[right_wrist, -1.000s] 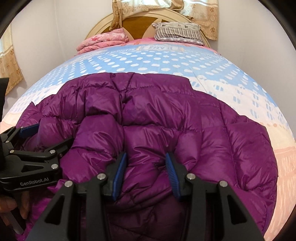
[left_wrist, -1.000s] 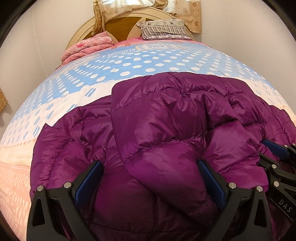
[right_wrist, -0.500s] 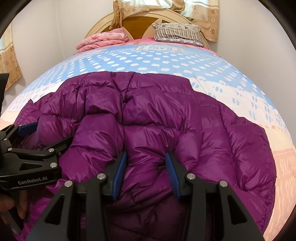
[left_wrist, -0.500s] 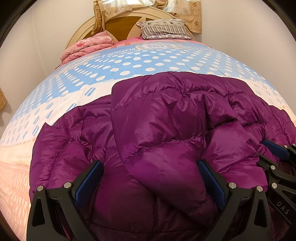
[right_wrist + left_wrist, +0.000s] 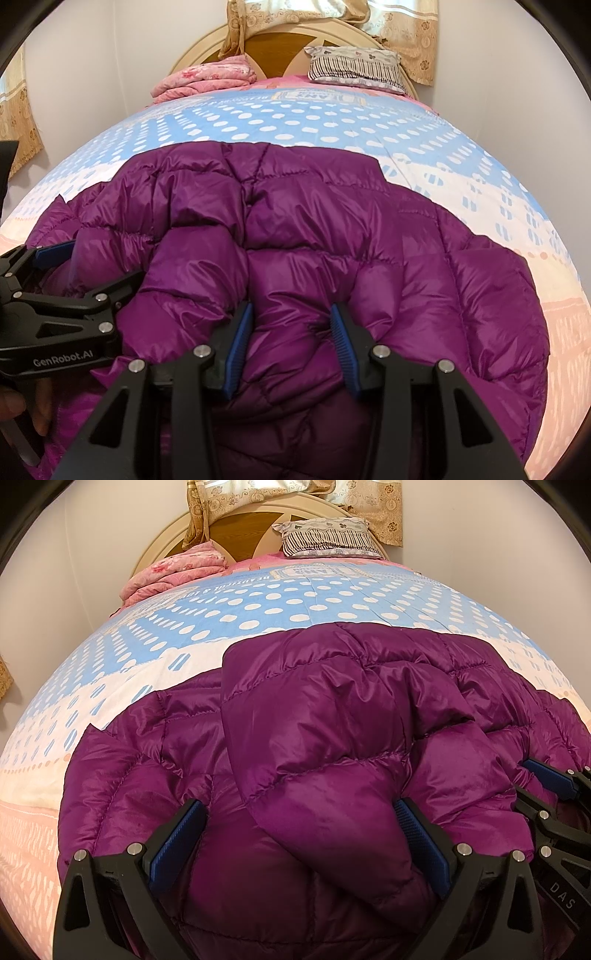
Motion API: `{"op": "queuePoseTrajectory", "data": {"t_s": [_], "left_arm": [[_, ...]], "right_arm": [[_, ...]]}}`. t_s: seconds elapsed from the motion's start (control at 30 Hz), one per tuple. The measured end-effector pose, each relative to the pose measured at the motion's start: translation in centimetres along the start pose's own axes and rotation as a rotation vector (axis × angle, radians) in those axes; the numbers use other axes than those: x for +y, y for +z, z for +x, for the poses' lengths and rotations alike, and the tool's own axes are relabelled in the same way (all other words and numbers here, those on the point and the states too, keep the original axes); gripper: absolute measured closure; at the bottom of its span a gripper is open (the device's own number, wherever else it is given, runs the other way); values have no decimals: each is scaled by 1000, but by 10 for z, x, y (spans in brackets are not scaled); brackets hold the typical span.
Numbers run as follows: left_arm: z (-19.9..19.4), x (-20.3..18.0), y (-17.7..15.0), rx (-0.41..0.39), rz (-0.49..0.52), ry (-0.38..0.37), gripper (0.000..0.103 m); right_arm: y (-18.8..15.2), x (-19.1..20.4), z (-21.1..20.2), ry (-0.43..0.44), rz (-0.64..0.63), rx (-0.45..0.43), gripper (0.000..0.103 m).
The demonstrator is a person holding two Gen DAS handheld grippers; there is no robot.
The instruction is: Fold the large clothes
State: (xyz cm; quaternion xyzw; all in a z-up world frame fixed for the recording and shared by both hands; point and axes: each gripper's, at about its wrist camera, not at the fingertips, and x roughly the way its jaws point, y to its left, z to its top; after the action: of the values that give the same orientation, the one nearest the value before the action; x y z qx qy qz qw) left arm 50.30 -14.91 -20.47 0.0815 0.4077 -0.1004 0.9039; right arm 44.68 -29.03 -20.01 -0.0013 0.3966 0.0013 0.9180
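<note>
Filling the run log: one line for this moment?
jacket: on bed | left gripper: open around fold | right gripper: pinching jacket

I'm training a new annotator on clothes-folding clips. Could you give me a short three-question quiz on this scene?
1. True or false: the purple jacket lies on the dotted bedspread.
2. What lies by the headboard, left of the striped pillow? A) folded pink blanket B) lamp C) laptop
3. What fills the gap between the pads of the right tool?
Key: 1 true; 2 A; 3 bunched jacket fabric.
</note>
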Motion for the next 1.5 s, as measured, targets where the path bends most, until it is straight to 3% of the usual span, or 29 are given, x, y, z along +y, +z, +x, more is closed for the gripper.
{"op": "queuePoseTrajectory", "data": {"t_s": [0.53, 0.63, 0.7, 0.77, 0.83, 0.93, 1.0, 1.1, 1.17, 1.27, 1.4, 1.5], "left_arm": [[2, 1, 0, 4, 5, 0, 1], [-8, 8, 9, 42, -23, 9, 1], [-33, 19, 23, -44, -68, -13, 1], [-48, 27, 41, -121, -121, -16, 1], [-41, 26, 57, -114, -143, -8, 1], [-10, 18, 71, -68, -142, 82, 1], [18, 13, 71, -31, -120, 131, 1], [55, 8, 59, 54, -99, 166, 1], [57, 13, 54, 47, -138, 138, 1], [61, 10, 55, 49, -123, 153, 1], [37, 15, 57, 53, -118, 181, 1], [-20, 20, 46, -16, -113, 120, 1]], "right_arm": [[0, 3, 1, -4, -4, 2, 56], [5, -4, -7, 20, 11, 31, 56], [14, -13, -28, 73, 48, -2, 56], [28, -20, -43, 55, 65, -56, 55], [48, -26, -43, 47, 111, -79, 50], [75, -21, -20, -1, 139, -86, 45], [87, -18, 6, 10, 134, -58, 45], [83, -19, 41, -13, 120, 13, 45], [71, -25, 58, -4, 122, 52, 45], [69, -32, 61, -10, 111, 44, 43], [71, -33, 52, -17, 89, 75, 46], [66, -35, 6, 46, 133, 50, 45]]}}
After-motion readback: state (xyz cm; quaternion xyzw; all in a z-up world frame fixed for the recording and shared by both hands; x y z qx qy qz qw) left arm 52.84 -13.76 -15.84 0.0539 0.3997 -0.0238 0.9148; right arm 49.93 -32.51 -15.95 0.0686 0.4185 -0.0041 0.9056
